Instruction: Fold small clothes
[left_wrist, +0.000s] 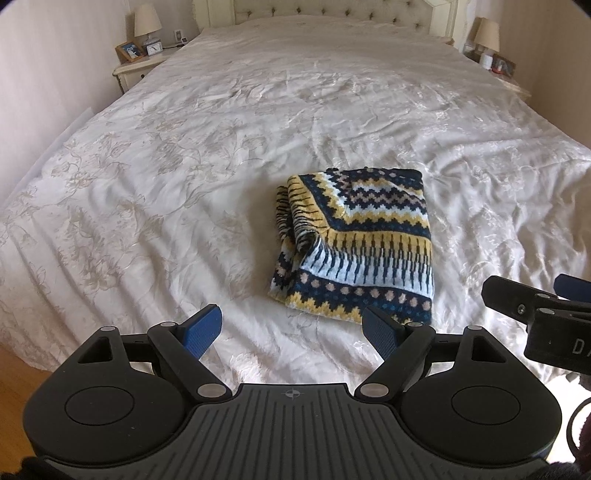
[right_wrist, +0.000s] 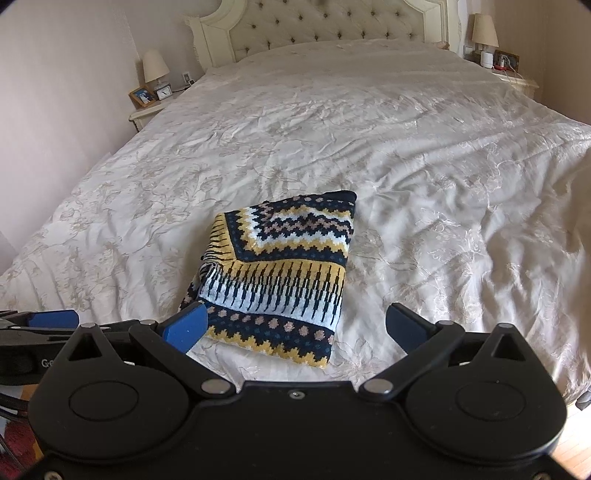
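Observation:
A folded knit sweater (left_wrist: 360, 243) with navy, yellow, white and pink patterns lies on the white bedspread (left_wrist: 221, 147), near the bed's front edge. It also shows in the right wrist view (right_wrist: 280, 273). My left gripper (left_wrist: 293, 334) is open and empty, just in front of and left of the sweater. My right gripper (right_wrist: 295, 326) is open and empty, right at the sweater's near edge. Its left blue pad (right_wrist: 186, 326) overlaps the sweater's near left corner in the view. The right gripper shows at the left wrist view's right edge (left_wrist: 535, 299).
A tufted cream headboard (right_wrist: 332, 26) stands at the far end. Nightstands with lamps stand at the left (right_wrist: 155, 74) and right (right_wrist: 487, 33). Wood floor (left_wrist: 14, 373) lies below the bed's front edge. The bedspread (right_wrist: 443, 166) is wrinkled.

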